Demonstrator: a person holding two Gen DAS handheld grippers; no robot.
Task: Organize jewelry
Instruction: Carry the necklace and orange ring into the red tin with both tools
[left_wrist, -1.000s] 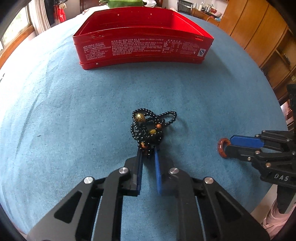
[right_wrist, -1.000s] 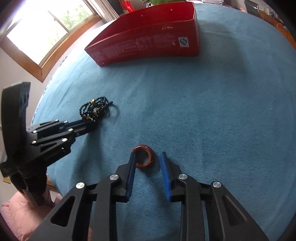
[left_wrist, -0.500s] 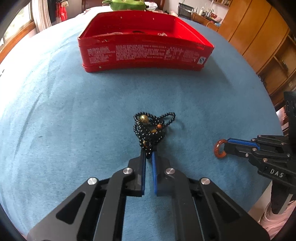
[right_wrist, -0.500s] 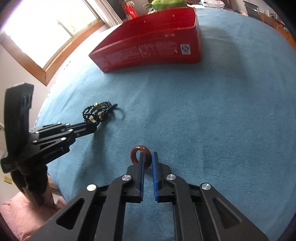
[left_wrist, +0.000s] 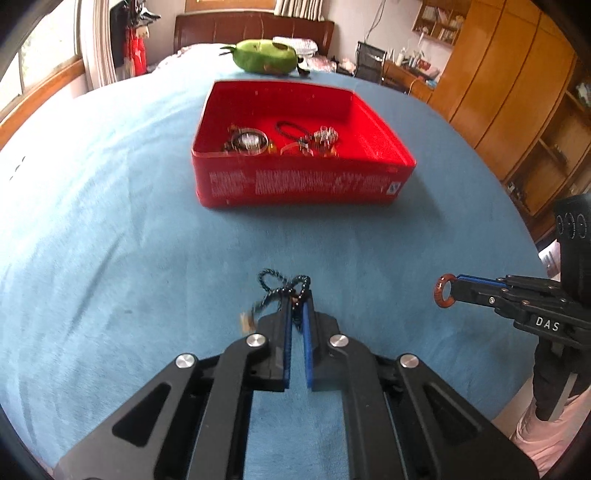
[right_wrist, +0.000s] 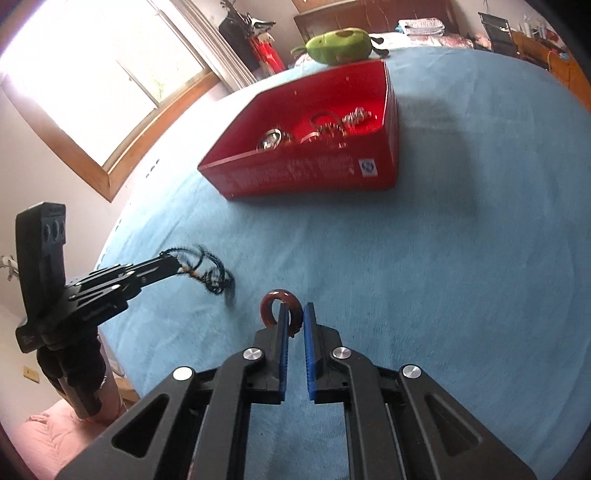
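My left gripper (left_wrist: 295, 306) is shut on a black bead necklace (left_wrist: 286, 286) and holds it lifted above the blue cloth; the strand dangles in the right wrist view (right_wrist: 210, 275). My right gripper (right_wrist: 294, 317) is shut on a reddish-brown ring (right_wrist: 275, 301), also lifted; the ring also shows at the right of the left wrist view (left_wrist: 444, 291). The open red tin box (left_wrist: 303, 184) stands ahead of both grippers and holds several pieces of jewelry (left_wrist: 251, 142).
A blue cloth (left_wrist: 110, 240) covers the round table. A green plush toy (left_wrist: 266, 57) lies beyond the box. Wooden cabinets (left_wrist: 517, 92) stand at the right, a window (right_wrist: 92, 85) at the left. The table edge is close behind both grippers.
Both grippers have closed on their items and risen off the cloth. The necklace and ring have lifted with them, and the view now looks down into the red box.
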